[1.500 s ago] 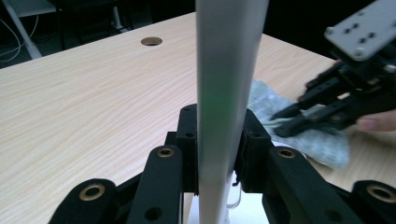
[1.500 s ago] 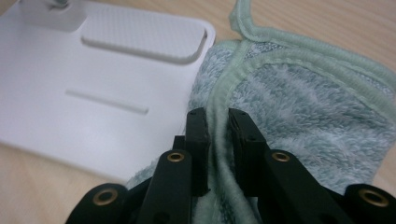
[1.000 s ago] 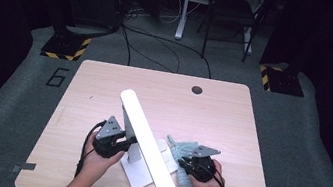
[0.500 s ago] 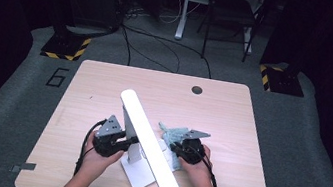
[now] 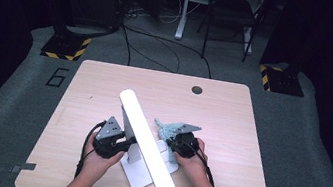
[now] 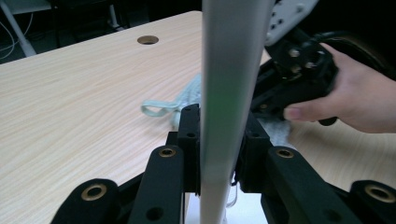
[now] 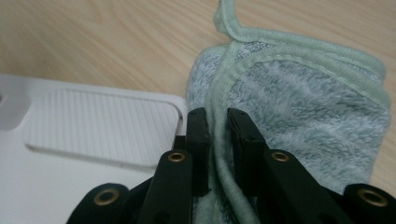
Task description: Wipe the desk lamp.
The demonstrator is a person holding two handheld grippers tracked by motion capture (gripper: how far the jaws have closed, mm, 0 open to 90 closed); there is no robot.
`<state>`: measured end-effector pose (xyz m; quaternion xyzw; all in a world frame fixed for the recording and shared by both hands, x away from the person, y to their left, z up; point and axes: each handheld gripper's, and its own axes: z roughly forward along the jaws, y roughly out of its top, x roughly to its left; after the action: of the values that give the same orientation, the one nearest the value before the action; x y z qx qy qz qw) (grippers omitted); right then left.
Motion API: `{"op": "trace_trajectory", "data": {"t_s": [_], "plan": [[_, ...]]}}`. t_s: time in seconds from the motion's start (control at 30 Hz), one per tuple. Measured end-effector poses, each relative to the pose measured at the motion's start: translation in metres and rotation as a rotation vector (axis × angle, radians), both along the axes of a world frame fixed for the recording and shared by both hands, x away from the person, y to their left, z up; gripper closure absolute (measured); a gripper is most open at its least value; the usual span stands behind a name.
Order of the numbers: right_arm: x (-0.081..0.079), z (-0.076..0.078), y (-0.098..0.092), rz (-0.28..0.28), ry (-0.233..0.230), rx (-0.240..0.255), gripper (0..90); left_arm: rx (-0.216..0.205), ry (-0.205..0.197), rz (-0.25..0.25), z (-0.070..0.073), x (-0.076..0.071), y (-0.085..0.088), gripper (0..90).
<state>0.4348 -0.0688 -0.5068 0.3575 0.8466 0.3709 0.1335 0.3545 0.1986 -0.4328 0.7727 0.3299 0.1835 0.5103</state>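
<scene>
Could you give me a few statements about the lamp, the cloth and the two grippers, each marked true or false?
1. The left gripper is clamped on the upright post of the white desk lamp. True.
2. The right gripper is empty. False: its jaws are shut on the pale green cloth.
3. The cloth lies beside the lamp's white base, on the wooden table. True.
4. The lamp lies flat on its side. False: it stands on its base, with the long light bar slanting above.
5. The table has a round hole near its far edge. True.
</scene>
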Motion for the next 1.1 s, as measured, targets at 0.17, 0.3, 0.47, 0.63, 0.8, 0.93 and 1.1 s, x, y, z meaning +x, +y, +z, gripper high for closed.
{"op": "trace_trajectory", "data": {"t_s": [0.17, 0.3, 0.47, 0.63, 0.8, 0.93, 1.1], "plan": [[-0.017, 0.000, -0.013, 0.005, 0.001, 0.005, 79.5, 0.000, -0.006, 0.014, 0.000, -0.001, -0.001, 75.0], [-0.045, 0.001, -0.029, 0.016, -0.006, -0.009, 79.4, 0.002, -0.006, 0.020, 0.000, -0.002, -0.001, 74.7], [-0.066, 0.002, -0.044, 0.020, 0.000, 0.018, 79.4, 0.005, -0.007, 0.022, 0.000, -0.002, -0.001, 74.6], [-0.085, 0.000, -0.057, 0.023, -0.009, 0.052, 79.1, -0.010, -0.007, 0.024, -0.001, -0.002, -0.001, 74.7], [-0.096, -0.002, -0.063, -0.019, -0.080, 0.043, 78.8, -0.011, -0.004, -0.001, -0.001, -0.002, 0.001, 75.2], [-0.096, -0.002, -0.066, -0.041, -0.095, 0.042, 78.5, -0.013, -0.003, -0.001, -0.001, -0.002, 0.001, 75.1], [-0.094, -0.002, -0.074, -0.076, -0.116, 0.026, 78.1, -0.020, -0.012, 0.004, -0.002, -0.003, 0.000, 75.1]]}}
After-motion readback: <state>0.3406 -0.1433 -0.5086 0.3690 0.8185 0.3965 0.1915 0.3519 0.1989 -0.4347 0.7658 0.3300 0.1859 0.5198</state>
